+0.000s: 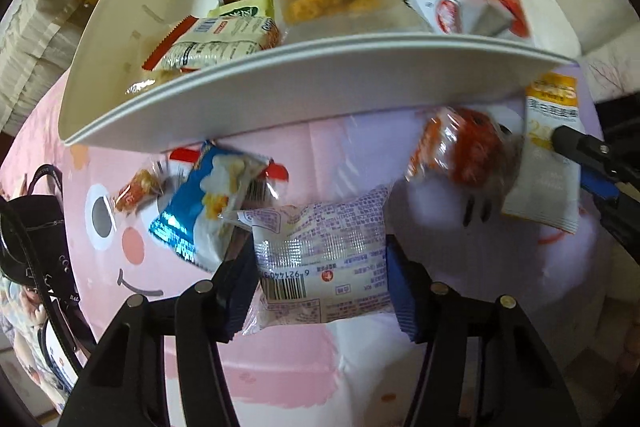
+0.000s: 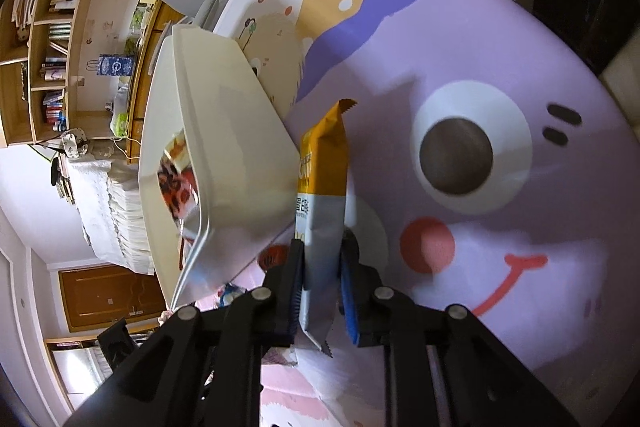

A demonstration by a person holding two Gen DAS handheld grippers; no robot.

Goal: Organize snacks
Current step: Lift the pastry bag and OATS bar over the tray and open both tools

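Left tongs [image 1: 320, 267] point down gripping a purple-white packet [image 1: 320, 259]; right tongs [image 2: 322, 283] clamp a yellow sachet [image 2: 320, 195].

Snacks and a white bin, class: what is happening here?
A person is sorting snacks with two hand-held claws. The left claw holds a white packet above the cartoon cloth; the right claw grips a yellow-and-white packet beside the white bin, already part filled. Others lie loose.

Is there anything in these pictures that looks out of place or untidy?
Nothing is spilled or torn. Several packets lie outside the white bin: a blue packet and an orange packet lie loose on the cartoon-print cover below its rim. The left gripper holds a white packet; the right gripper holds a yellow-and-white packet.
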